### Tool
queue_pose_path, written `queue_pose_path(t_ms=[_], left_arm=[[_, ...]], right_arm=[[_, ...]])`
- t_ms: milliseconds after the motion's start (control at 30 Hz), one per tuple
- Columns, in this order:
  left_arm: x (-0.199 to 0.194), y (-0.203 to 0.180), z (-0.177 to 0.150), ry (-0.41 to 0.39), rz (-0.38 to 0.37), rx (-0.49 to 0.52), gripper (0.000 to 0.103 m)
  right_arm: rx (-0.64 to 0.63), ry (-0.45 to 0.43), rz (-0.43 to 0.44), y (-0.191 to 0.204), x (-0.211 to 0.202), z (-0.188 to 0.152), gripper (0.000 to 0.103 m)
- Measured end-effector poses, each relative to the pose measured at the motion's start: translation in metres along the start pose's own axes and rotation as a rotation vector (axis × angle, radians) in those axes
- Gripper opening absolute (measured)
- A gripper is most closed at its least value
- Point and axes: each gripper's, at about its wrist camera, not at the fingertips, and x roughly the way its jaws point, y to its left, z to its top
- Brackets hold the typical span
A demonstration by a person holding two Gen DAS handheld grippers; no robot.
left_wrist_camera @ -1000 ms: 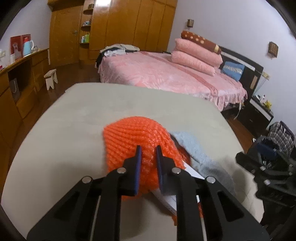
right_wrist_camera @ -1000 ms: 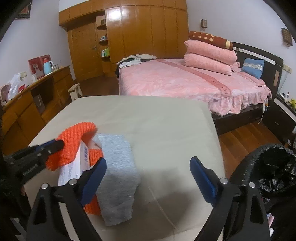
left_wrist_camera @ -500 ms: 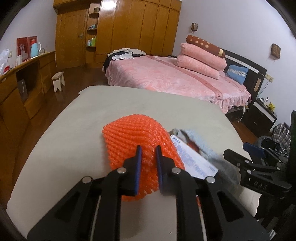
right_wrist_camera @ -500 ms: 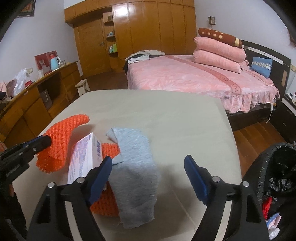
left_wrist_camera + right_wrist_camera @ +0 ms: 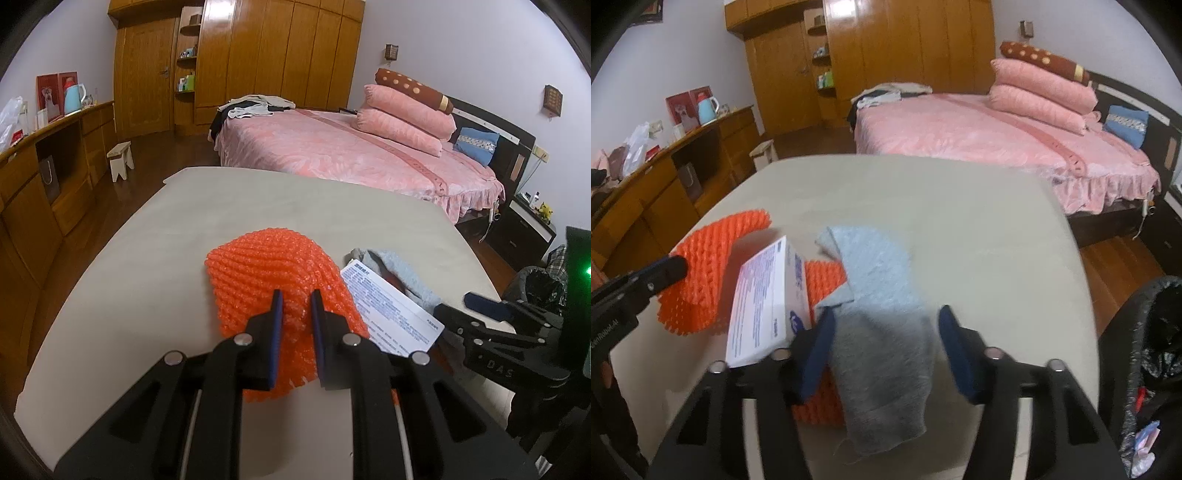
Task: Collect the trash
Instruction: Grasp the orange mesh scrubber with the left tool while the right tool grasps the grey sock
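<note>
An orange foam net (image 5: pixel 266 266) lies on the beige table (image 5: pixel 221 206). My left gripper (image 5: pixel 295 299) is shut on its near edge. A white printed box (image 5: pixel 768 295) leans on the net, and a grey cloth (image 5: pixel 879 295) lies over the net's right part. My right gripper (image 5: pixel 886 328) straddles the cloth. Its jaws are closing, with the cloth between the blue pads (image 5: pixel 823 332) and still flat. In the left wrist view the box (image 5: pixel 391 306) and the cloth (image 5: pixel 402 269) lie right of the net, and one of the right gripper's fingers (image 5: pixel 480 301) shows beyond them.
A bin lined with a black bag (image 5: pixel 1156 332) stands by the table's right edge with scraps inside. A pink bed (image 5: pixel 979 136) is beyond the table. Wooden cabinets (image 5: pixel 683 177) and a small stool (image 5: pixel 120 158) are on the left.
The right gripper has come down and forward over the grey cloth, and its jaws have narrowed from wide open. The left gripper shifted a little early on, then kept still, shut on the net.
</note>
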Motion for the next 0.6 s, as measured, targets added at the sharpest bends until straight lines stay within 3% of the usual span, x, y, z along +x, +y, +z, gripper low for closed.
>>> queue_pose_path(t_ms=[100,200,433,600], left_arm=[[-0.001,-0.001,0.000,-0.002,0.001,0.003,0.014],[-0.002,-0.002,0.001,-0.005,0.008,0.008,0.014],[-0.011,-0.008,0.004,-0.023,0.005,0.019,0.014],[-0.012,-0.012,0.003,-0.026,-0.002,0.026,0.014]], right_arm=[[0.006,0.028,0.061,-0.004,0.003,0.000,0.015],[0.010,0.010,0.065,-0.005,-0.002,0.001,0.003],[0.006,-0.065,0.071,-0.006,-0.027,0.011,0.000],[-0.017,-0.047,0.038,-0.004,-0.025,0.014,0.003]])
